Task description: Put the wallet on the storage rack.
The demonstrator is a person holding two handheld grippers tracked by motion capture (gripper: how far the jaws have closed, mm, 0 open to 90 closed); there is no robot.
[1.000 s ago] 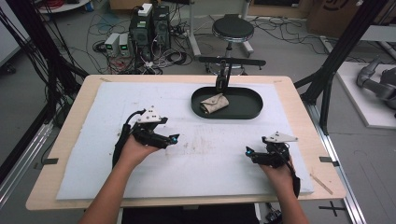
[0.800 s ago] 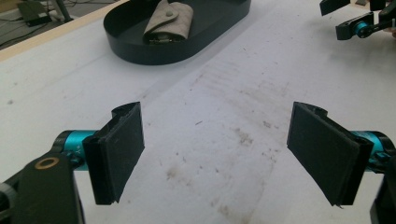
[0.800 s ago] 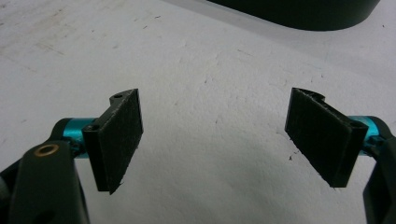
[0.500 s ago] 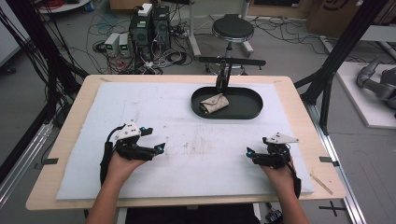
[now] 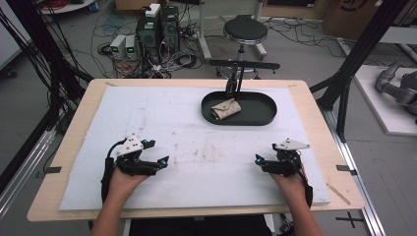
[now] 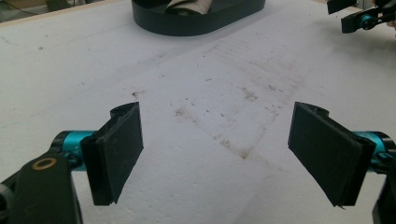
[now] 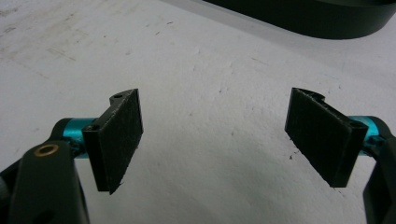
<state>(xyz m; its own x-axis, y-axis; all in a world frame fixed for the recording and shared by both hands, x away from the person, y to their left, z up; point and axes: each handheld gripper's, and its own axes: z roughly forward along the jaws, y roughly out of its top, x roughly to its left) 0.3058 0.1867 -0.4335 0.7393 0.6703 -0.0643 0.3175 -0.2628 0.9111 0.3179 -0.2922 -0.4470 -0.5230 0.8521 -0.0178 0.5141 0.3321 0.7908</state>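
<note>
A black oval tray (image 5: 265,116) sits at the back centre-right of the white foam sheet (image 5: 196,123), with a folded beige cloth (image 5: 225,109) lying in it. My left gripper (image 5: 156,151) rests low at the front left of the sheet, open and holding nothing. At the front right my right gripper (image 5: 259,160) is open too, also with nothing in it. In the left gripper view the pads (image 6: 122,149) stand wide apart over stained foam, with the tray (image 6: 196,25) far ahead and the right gripper (image 6: 359,19) at top right. The right gripper view has the tray's wall (image 7: 317,21) at the top.
The foam sheet covers a wooden table (image 5: 314,113). A black clamp stand (image 5: 239,69) rises behind the tray. Black frame posts (image 5: 354,64) flank the table. A stool (image 5: 245,30), computers (image 5: 157,27) and cables are on the floor beyond.
My left gripper has moved left and back toward the front edge, away from the sheet's middle. The right gripper, tray and cloth have stayed put.
</note>
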